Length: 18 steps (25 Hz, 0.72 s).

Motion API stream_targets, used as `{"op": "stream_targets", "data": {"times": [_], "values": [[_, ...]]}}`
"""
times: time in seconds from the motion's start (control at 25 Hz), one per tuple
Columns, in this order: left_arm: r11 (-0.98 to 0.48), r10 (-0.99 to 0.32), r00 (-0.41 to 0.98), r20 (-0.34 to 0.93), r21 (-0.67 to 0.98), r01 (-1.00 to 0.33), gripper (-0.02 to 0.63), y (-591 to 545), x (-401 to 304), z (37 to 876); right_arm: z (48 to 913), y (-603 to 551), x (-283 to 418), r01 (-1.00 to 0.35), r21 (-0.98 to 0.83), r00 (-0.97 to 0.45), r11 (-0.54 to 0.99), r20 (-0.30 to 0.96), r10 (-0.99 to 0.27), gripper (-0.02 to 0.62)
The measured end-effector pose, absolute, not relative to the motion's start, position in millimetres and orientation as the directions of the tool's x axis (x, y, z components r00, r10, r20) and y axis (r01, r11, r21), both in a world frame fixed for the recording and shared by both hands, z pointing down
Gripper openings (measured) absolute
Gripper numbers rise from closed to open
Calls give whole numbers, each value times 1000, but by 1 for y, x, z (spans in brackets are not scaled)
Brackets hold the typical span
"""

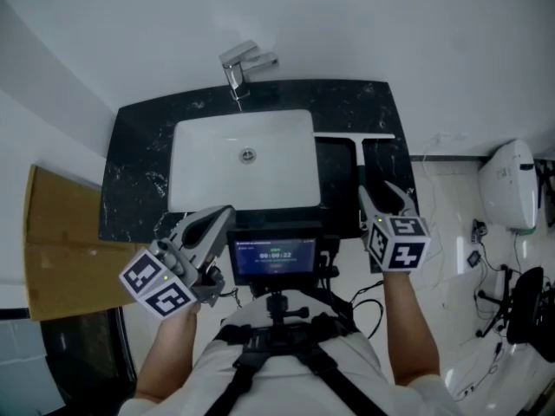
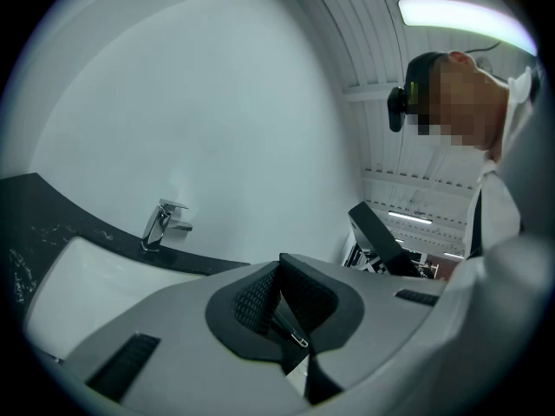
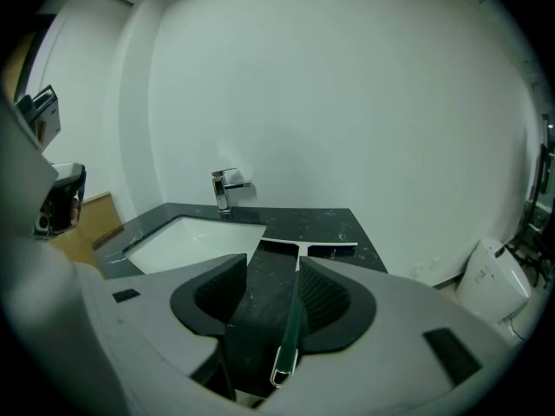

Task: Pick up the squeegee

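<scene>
Nearest you, your left gripper (image 1: pixel 220 217) has its jaws pressed together on nothing. Your right gripper (image 1: pixel 380 195) holds its jaws wide either side of the squeegee (image 1: pixel 358 152) handle. The squeegee lies on the counter (image 1: pixel 139 172), right of the sink (image 1: pixel 186 180), with the tap (image 1: pixel 238 66) beyond.

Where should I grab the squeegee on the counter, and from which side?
Grip the squeegee by its slim dark handle, coming from the counter's front edge. It lies flat on the counter right of the sink, with its blade at the far end and the handle pointing toward you. The right gripper, jaws open, straddles that handle.
</scene>
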<state>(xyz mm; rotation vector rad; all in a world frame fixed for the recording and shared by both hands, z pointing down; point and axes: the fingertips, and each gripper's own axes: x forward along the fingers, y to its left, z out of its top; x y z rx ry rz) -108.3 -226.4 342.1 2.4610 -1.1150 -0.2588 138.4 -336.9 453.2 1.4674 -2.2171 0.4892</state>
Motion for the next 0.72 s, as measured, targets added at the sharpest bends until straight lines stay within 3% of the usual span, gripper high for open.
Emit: {"op": "stream_targets", "data": {"times": [0.72], "values": [[-548, -786, 618, 19, 443, -710, -3, -224, -119, 340, 525, -356, 155, -936, -8, -273, 351, 645, -713, 196]]}}
